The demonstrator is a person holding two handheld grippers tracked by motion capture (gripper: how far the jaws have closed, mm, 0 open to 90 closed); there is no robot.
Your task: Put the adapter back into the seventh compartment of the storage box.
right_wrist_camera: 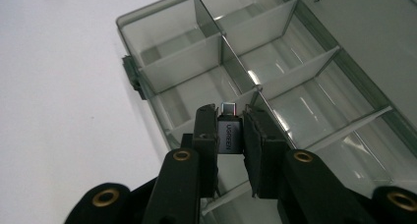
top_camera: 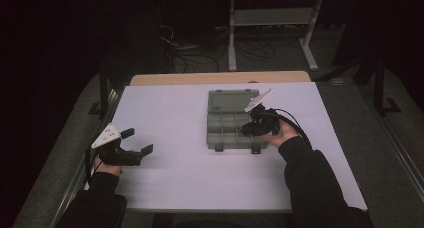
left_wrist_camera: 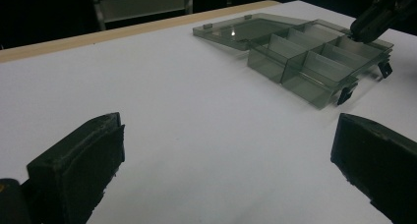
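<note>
A clear grey compartment box (top_camera: 227, 130) lies open on the white table (top_camera: 175, 178), its lid (top_camera: 231, 99) flat behind it. My right gripper (top_camera: 248, 129) hovers over the box's right side, shut on a small grey USB adapter (right_wrist_camera: 229, 134) with its metal plug pointing at the dividers (right_wrist_camera: 231, 62). The box (right_wrist_camera: 196, 67) has empty compartments below the jaws. My left gripper (top_camera: 139, 141) rests at the table's left, open with nothing between its fingers (left_wrist_camera: 78, 165). From there the box (left_wrist_camera: 305, 62) lies far right, with the right gripper (left_wrist_camera: 381, 15) above it.
A wooden tabletop strip (top_camera: 220, 78) runs behind the white board. Beyond it stand a metal frame (top_camera: 272, 18) and cables (top_camera: 190, 53) on the dark floor. Bare white surface stretches between the left gripper and the box.
</note>
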